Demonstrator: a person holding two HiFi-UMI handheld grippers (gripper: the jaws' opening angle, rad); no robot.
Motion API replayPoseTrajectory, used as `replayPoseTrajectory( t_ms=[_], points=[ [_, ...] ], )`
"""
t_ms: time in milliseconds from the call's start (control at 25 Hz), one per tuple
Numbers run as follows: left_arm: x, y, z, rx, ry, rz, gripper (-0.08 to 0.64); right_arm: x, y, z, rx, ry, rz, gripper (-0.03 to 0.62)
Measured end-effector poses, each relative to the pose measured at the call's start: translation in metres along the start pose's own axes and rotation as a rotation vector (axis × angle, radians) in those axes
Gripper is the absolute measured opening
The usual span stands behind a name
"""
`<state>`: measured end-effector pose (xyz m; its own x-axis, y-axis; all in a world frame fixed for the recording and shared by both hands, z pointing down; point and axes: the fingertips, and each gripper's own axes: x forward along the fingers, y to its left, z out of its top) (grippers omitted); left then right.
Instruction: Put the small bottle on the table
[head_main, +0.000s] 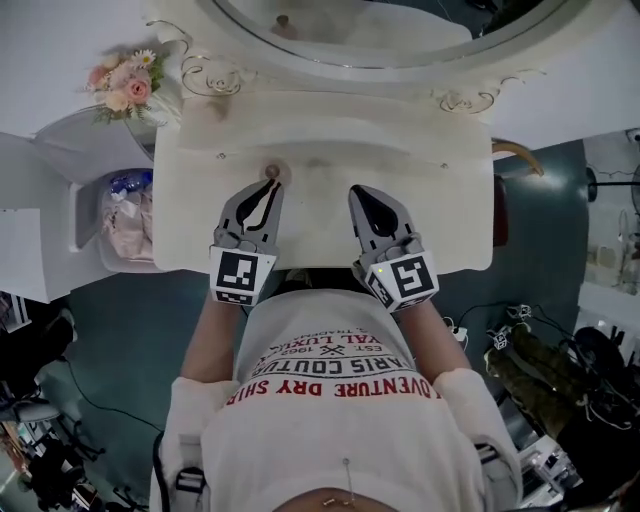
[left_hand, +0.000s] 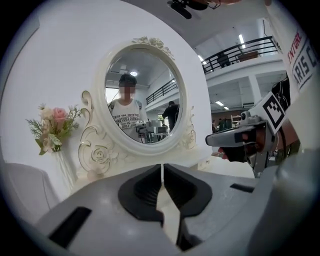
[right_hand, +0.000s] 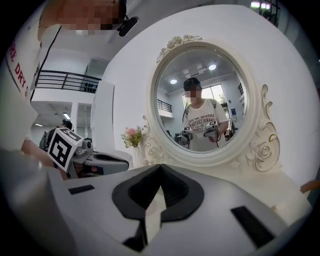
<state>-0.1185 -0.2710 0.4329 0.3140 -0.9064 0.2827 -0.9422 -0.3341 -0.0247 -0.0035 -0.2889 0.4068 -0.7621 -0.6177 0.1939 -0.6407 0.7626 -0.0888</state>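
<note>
A small bottle (head_main: 271, 172), seen from above as a little brownish round top, stands on the white dressing table (head_main: 420, 220), left of its middle. My left gripper (head_main: 269, 186) hovers just short of it, its jaws drawn together to a hairline slit with nothing between them (left_hand: 161, 167). The bottle is hidden in both gripper views. To the right, my right gripper (head_main: 359, 193) is shut and empty (right_hand: 160, 167). Both point level toward the mirror.
An oval mirror (head_main: 380, 45) in a carved white frame rises at the table's back edge. A vase of pink flowers (head_main: 125, 82) stands at the back left. Beside the table on the left is a white shelf (head_main: 85, 215) holding bagged items. Cables and gear lie on the floor at right.
</note>
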Motion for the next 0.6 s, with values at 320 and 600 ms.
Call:
replayPoseTrajectory(
  t_ms=[320,600],
  points=[
    [-0.04,-0.002,0.038,-0.029,-0.089,-0.034,0.006,-0.023,0.008,0.024,-0.03,-0.068,-0.029,-0.002],
    [-0.073,-0.007,0.071,0.002,-0.161,-0.049,0.006,-0.042,0.017,0.041,-0.081,-0.114,-0.079,-0.002]
  ],
)
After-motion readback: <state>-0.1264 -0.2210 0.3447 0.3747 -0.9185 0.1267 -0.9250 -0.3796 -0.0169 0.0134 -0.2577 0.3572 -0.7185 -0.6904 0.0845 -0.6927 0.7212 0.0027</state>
